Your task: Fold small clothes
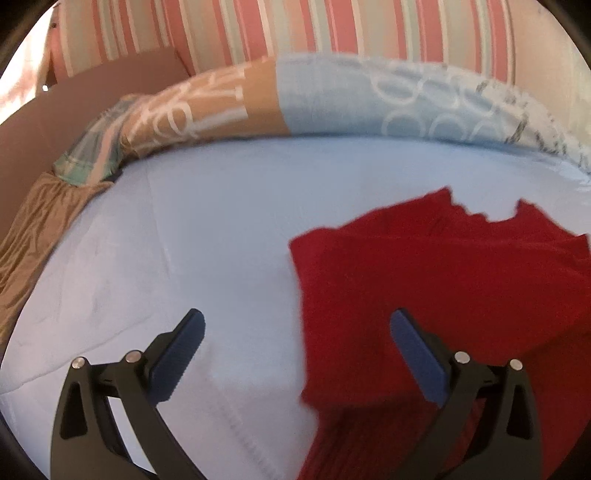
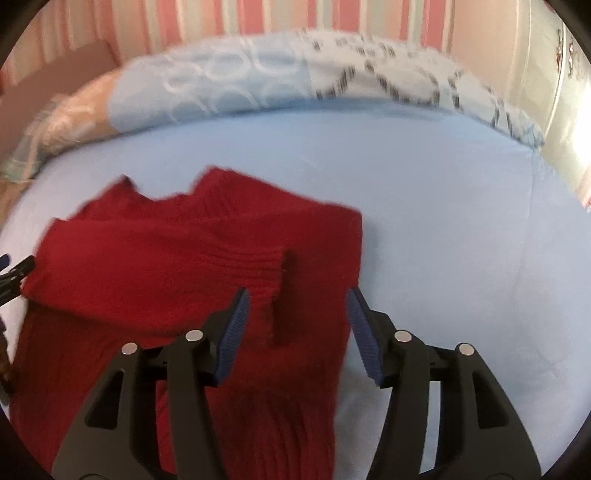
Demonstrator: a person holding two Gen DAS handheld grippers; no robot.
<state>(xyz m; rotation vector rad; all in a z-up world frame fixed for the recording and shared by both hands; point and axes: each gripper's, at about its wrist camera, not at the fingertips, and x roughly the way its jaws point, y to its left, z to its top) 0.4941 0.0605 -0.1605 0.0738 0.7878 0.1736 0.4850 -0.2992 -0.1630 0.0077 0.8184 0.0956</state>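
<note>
A small red knitted sweater (image 2: 166,266) lies on the light blue bed sheet (image 2: 443,221), sleeves folded in over the body. It also shows in the left wrist view (image 1: 424,280). My right gripper (image 2: 297,295) is open above the sweater's right edge, with a ribbed cuff between the fingers but not gripped. My left gripper (image 1: 295,321) is open and empty over the sweater's left edge. Its tip shows at the left edge of the right wrist view (image 2: 16,273).
A patterned blue, tan and white quilt (image 1: 332,99) lies rolled along the far side of the bed. Behind it is a pink striped wall (image 1: 295,26). A brown bed skirt (image 1: 40,229) hangs at the left edge.
</note>
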